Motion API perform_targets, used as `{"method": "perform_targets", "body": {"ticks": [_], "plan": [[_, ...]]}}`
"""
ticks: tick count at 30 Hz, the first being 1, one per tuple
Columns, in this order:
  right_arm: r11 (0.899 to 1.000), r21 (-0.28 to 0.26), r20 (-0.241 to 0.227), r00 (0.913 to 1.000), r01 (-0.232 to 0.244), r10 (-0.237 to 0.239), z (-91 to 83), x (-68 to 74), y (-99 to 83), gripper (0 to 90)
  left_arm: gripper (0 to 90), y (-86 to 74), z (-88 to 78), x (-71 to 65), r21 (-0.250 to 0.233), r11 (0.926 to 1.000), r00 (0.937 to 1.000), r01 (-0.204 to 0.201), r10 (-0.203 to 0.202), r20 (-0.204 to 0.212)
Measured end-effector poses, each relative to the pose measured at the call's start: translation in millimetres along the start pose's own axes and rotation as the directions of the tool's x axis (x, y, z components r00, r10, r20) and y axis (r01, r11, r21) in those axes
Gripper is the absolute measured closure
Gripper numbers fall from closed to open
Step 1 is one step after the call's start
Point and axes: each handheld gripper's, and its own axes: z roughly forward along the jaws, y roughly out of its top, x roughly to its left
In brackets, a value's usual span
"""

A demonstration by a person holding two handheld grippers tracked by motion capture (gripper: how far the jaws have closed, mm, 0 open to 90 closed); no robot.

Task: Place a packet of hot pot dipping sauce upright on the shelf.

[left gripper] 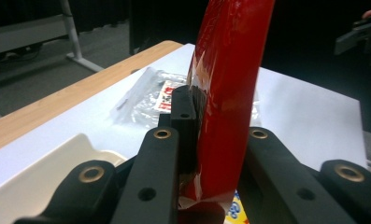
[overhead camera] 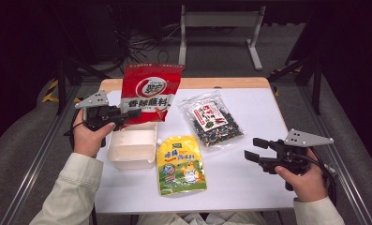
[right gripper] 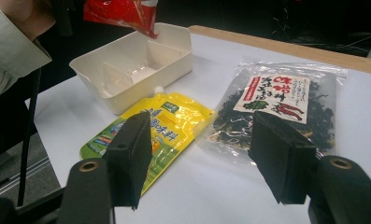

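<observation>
My matt black plastic jaws pinch a glossy red foil packet (overhead camera: 148, 93); the white tray (overhead camera: 132, 149) looks smooth plastic.

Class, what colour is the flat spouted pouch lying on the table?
Yellow spouted pouch, best in the high view.

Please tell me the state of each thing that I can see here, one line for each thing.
Red packet: lifted off the table, upright, above the box.
White box: open, empty, on the table.
Yellow pouch: lying flat, capped.
Clear bag: lying flat, sealed, dark contents.
Left gripper: shut on the red packet.
Right gripper: open, holding nothing, above the table.
</observation>
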Motion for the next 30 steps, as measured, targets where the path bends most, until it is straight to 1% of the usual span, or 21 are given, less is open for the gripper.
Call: {"method": "perform_targets", "body": {"ticks": [2, 3, 4, 5, 7, 9, 13, 16, 19, 20, 22, 23, 25, 28, 30], "plan": [[1.0, 0.003, 0.001, 1.0, -0.003, 0.003, -0.2, -0.2, -0.8, 39.2, 82.2, 0.1, 0.0, 4.9, -0.003, 1.0, 1.0, -0.004, 0.004, -0.009], [1.0, 0.003, 0.001, 1.0, -0.003, 0.003, -0.1, -0.1, -1.0, 39.2, 82.2, 0.6, -0.6, 9.5, -0.009, 0.9998, 0.9997, -0.016, 0.016, -0.016], [1.0, 0.005, 0.0, 1.0, -0.004, 0.004, 0.0, 0.2, -1.2, 39.2, 82.2, 0.7, -0.6, 10.6, -0.013, 0.9998, 0.9998, -0.011, 0.011, -0.017], [1.0, 0.005, 0.001, 1.0, -0.005, 0.005, 0.1, 0.4, -1.4, 39.2, 82.2, 1.2, -1.3, 13.1, -0.013, 0.9997, 0.9995, -0.02, 0.019, -0.026], [1.0, 0.005, 0.001, 1.0, -0.006, 0.006, 0.3, 0.6, -1.6, 39.2, 82.2, 1.4, -1.4, 14.5, -0.016, 0.9997, 0.9993, -0.019, 0.018, -0.032], [1.0, 0.006, 0.0, 1.0, -0.007, 0.007, 0.4, 0.2, -1.9, 39.0, 82.2, 1.6, -1.6, 18.1, -0.013, 0.9998, 0.999, -0.015, 0.015, -0.042], [1.0, 0.01, -0.002, 1.0, -0.008, 0.008, 0.9, -1.1, -2.6, 38.8, 82.3, 1.6, 0.1, 23.3, 0.001, 0.9997, 0.9974, -0.023, 0.023, -0.068], [1.0, 0.01, 0.001, 0.9999, -0.01, 0.01, 1.6, -1.0, -2.9, 38.7, 82.3, 2.7, 2.0, 27.1, 0.006, 0.9999, 0.9968, -0.015, 0.015, -0.079], [1.0, 0.012, -0.001, 1.0, -0.008, 0.008, 2.1, -0.4, -2.8, 38.6, 82.3, 3.5, 3.9, 31.8, 0.01, 0.9998, 0.9957, -0.018, 0.018, -0.091], [1.0, 0.011, -0.002, 1.0, -0.008, 0.008, 2.2, -0.3, -2.8, 38.6, 82.3, 3.5, 4.4, 32.8, 0.015, 0.9999, 0.9953, -0.007, 0.009, -0.096], [1.0, 0.011, -0.002, 1.0, -0.009, 0.009, 2.2, -0.4, -2.8, 38.5, 82.3, 3.3, 5.1, 36.4, 0.024, 0.9997, 0.9939, -0.009, 0.012, -0.11], [1.0, 0.011, -0.002, 1.0, -0.009, 0.009, 2.3, -0.5, -2.9, 38.5, 82.3, 2.7, 5.3, 38.1, 0.024, 0.9997, 0.9937, 0.003, 0.0, -0.112], [1.0, 0.012, -0.001, 1.0, -0.009, 0.009, 2.3, -0.8, -3.0, 38.4, 82.3, 1.3, 5.4, 41.0, 0.024, 0.9997, 0.9923, 0.009, -0.006, -0.124], [1.0, 0.011, -0.002, 1.0, -0.01, 0.01, 2.5, -0.7, -3.0, 38.2, 82.3, -0.2, 5.3, 43.6, 0.031, 0.9995, 0.9899, 0.003, 0.002, -0.142], [1.0, 0.012, -0.005, 1.0, -0.008, 0.008, 3.0, -0.4, -2.9, 38.2, 82.3, -1.5, 6.4, 46.2, 0.036, 0.9993, 0.9877, -0.012, 0.017, -0.155]]}}
